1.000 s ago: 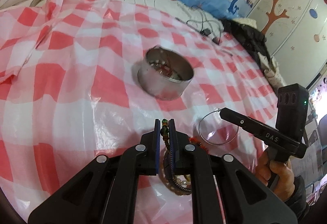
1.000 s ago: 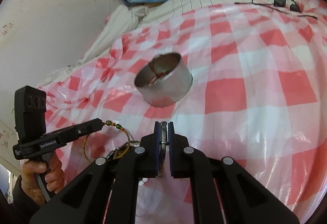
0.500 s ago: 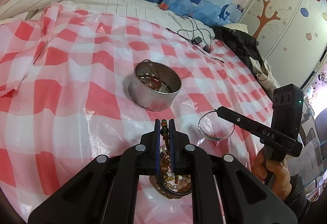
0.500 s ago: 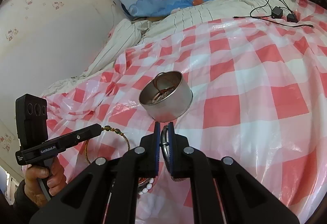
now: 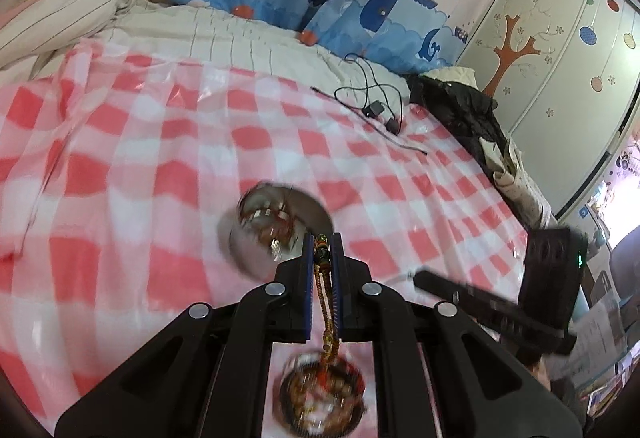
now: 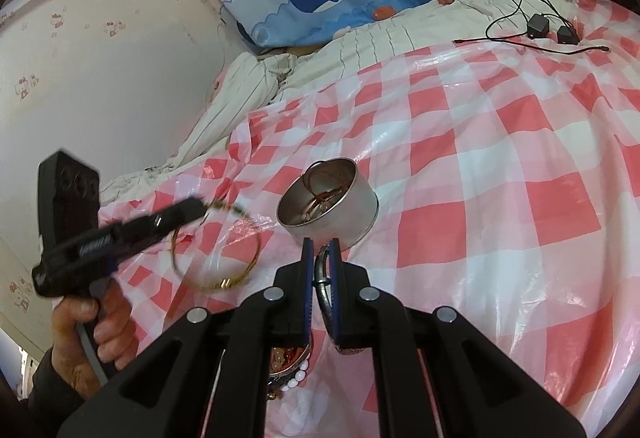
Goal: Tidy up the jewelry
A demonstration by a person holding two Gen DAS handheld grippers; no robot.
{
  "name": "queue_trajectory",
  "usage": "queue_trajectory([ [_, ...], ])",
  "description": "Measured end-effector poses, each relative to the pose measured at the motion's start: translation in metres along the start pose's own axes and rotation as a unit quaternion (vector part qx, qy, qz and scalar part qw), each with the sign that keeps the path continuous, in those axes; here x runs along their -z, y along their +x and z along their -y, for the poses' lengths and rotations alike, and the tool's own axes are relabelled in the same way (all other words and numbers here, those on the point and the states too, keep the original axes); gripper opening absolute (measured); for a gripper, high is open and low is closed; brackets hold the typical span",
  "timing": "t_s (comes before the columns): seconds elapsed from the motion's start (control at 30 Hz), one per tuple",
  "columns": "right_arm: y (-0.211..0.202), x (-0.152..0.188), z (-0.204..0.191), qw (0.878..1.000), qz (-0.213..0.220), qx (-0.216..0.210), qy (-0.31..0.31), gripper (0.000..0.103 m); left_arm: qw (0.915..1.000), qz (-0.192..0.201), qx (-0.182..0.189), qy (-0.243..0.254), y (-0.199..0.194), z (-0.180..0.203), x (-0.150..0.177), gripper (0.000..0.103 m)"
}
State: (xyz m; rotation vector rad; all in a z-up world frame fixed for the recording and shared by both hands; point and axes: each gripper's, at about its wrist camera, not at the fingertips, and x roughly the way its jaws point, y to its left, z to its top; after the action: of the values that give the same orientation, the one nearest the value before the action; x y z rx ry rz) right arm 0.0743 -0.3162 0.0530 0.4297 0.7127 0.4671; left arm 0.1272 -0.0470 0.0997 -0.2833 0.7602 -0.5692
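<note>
- Right wrist view: round silver metal tin (image 6: 328,202) at 12 o'clock already holds jewelry; your right gripper (image 6: 321,262) fingers clamp a silver metal ring (image 6: 321,278).
- Left gripper (image 5: 321,258) fingers clamp a thin gold beaded bangle (image 6: 218,242); both pieces, plus the mixed bead-bracelet pile (image 5: 320,394) at 6 o'clock, remain.

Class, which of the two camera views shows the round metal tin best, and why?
The right wrist view. There the metal tin is sharp and unobstructed: its rim, wall and the jewelry inside are all visible. In the left wrist view the tin is motion-blurred, and the left tool covers its near right edge.
</note>
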Motion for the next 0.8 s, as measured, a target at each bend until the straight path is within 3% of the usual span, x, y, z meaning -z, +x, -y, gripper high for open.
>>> queue_trajectory([
  [0.2, -0.004, -0.002, 0.003, 1.000, 0.004, -0.003, 0.007, 0.008, 0.9998, 0.018, 0.010, -0.006, 0.035, 0.000, -0.032, 0.007],
  [0.23, -0.004, -0.002, 0.003, 1.000, 0.004, -0.003, 0.006, 0.008, 0.9999, 0.013, -0.001, -0.006, 0.044, -0.003, -0.034, 0.009],
  [0.33, -0.004, -0.003, 0.003, 1.000, 0.002, -0.004, 0.006, 0.008, 0.9931, -0.072, -0.092, 0.003, 0.095, -0.023, -0.030, 0.016],
  [0.37, -0.004, -0.003, 0.004, 1.000, 0.002, -0.005, 0.007, 0.008, 0.9915, -0.083, -0.100, -0.001, 0.099, -0.028, -0.028, 0.016],
  [0.47, -0.005, -0.006, 0.003, 1.000, 0.003, -0.020, 0.015, 0.008, 0.9932, -0.067, -0.095, -0.004, 0.078, -0.034, -0.021, 0.025],
  [0.53, -0.002, -0.010, -0.001, 0.999, 0.003, -0.030, 0.016, 0.008, 0.9941, -0.047, -0.097, -0.007, 0.050, -0.038, -0.016, 0.042],
  [0.8, 0.038, -0.054, -0.022, 0.994, 0.004, -0.104, 0.042, 0.008, 0.9938, -0.004, -0.100, -0.049, -0.036, -0.056, 0.020, 0.056],
])
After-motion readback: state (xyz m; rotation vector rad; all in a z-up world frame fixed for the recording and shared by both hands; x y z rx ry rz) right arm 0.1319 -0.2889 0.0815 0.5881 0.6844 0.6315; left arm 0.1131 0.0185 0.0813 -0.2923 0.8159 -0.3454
